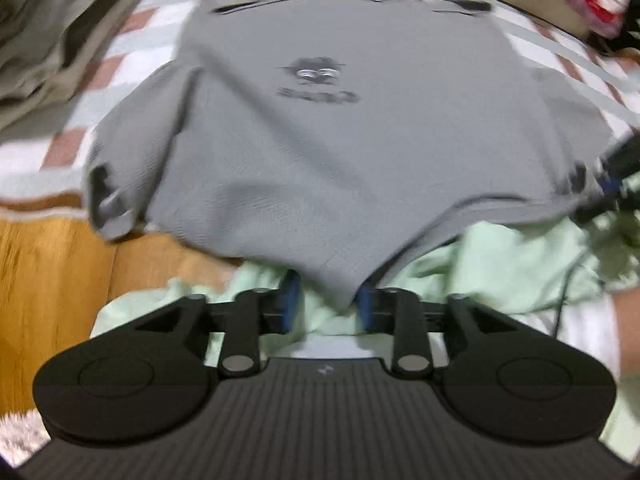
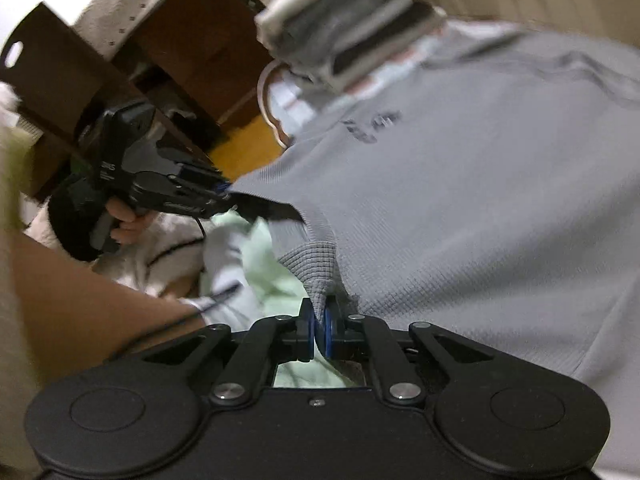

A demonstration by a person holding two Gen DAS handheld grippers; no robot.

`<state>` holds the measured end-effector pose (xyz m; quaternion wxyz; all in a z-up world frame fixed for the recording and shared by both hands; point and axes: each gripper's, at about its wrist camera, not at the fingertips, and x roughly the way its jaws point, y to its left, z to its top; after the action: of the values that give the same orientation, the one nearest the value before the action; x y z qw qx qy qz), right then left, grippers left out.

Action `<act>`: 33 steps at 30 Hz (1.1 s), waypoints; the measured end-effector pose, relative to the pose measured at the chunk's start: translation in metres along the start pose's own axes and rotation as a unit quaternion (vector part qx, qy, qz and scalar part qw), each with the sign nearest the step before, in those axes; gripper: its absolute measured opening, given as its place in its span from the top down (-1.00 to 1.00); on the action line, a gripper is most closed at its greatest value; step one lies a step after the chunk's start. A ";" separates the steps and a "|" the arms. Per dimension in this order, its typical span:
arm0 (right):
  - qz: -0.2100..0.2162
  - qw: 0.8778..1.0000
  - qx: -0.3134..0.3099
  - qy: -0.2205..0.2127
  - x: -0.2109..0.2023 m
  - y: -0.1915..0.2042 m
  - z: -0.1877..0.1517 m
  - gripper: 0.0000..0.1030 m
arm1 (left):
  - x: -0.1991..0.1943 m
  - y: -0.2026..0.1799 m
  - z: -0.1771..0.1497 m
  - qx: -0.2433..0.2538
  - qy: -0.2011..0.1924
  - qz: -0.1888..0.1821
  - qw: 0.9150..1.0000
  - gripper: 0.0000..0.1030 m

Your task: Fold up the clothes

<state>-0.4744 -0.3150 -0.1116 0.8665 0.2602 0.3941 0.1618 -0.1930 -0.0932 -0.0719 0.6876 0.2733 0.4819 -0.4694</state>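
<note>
right gripper [image 2: 320,326] is clamped on a pinch of the grey shirt [image 1: 332,140] hem, ribbed fabric bunched between the blue pads, jaws nearly touching. left gripper [image 1: 329,308] has its jaws parted with a point of the hem hanging into the gap; fabric sits nearer the 3 o'clock pad [image 1: 365,308] but i can't see a real pinch, so call it apart, not gripping. in the right wrist view the left gripper shows at 9 o'clock, held in a hand [image 2: 128,220], nose at the shirt's edge. my read: both tools work the near hem so the shirt can be pulled flat or the bottom edge carried up toward the collar; can't tell which. shirt lies spread front-up on a checked cloth [image 1: 100,76], collar at 12 o'clock, dark logo [image 1: 318,80] centre, sleeves out at 8 and 3 o'clock, near hem lifted off the surface. fabric looks like waffle knit, soft and limp, creases radiating from the grip points. a pale green garment [image 1: 500,268] sits under the hem at 6 o'clock, and a stack of folded clothes [image 1: 52,40] sits at 10 o'clock. both views are motion-blurred.
</note>
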 end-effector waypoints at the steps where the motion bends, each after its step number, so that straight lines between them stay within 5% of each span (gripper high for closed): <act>1: -0.006 1.000 0.002 0.004 0.007 -0.002 -0.002 0.85 | -0.002 0.010 0.002 -0.021 -0.007 0.007 1.000 0.09; 4: -0.011 1.000 0.012 0.006 0.016 -0.005 -0.007 0.85 | -0.007 0.061 0.019 -0.120 -0.043 -0.038 0.991 -0.31; 7: -0.016 1.000 0.011 0.005 0.020 -0.004 -0.005 0.85 | -0.002 0.102 0.038 -0.198 -0.061 -0.082 0.975 -0.39; 10: -0.022 1.000 0.005 0.006 0.027 0.000 0.001 0.85 | 0.026 0.101 0.059 -0.197 -0.005 -0.056 0.979 -0.34; 17: -0.057 0.998 -0.009 0.033 0.023 0.004 -0.001 0.85 | -0.018 0.087 0.028 -0.171 -0.049 -0.076 0.981 -0.33; 19: -0.062 0.997 -0.007 0.035 0.019 0.002 -0.004 0.85 | -0.043 0.097 0.015 -0.189 -0.089 -0.096 0.973 -0.35; 22: -0.072 0.996 -0.016 0.044 0.018 0.002 -0.005 0.86 | -0.058 0.127 0.004 -0.271 -0.164 -0.132 0.939 -0.50; 24: -0.080 0.995 -0.029 0.052 0.021 0.006 -0.004 0.85 | -0.046 0.143 0.009 -0.309 -0.170 -0.089 0.932 -0.59; 27: -0.095 0.993 -0.046 0.058 0.026 0.012 -0.003 0.85 | 0.001 0.151 0.033 -0.294 -0.087 0.021 0.952 -0.59; 30: -0.114 0.990 -0.056 0.052 0.029 0.016 -0.002 0.84 | 0.035 0.143 0.053 -0.223 -0.050 0.063 0.971 -0.55; 33: -0.147 0.987 -0.066 0.022 0.024 0.018 -0.003 0.71 | 0.047 0.130 0.062 -0.139 -0.059 0.102 0.983 -0.56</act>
<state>-0.4630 -0.2883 -0.1175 0.8870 0.1380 0.4360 0.0637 -0.0446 -0.1094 -0.1012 0.7902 0.1945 0.4712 -0.3401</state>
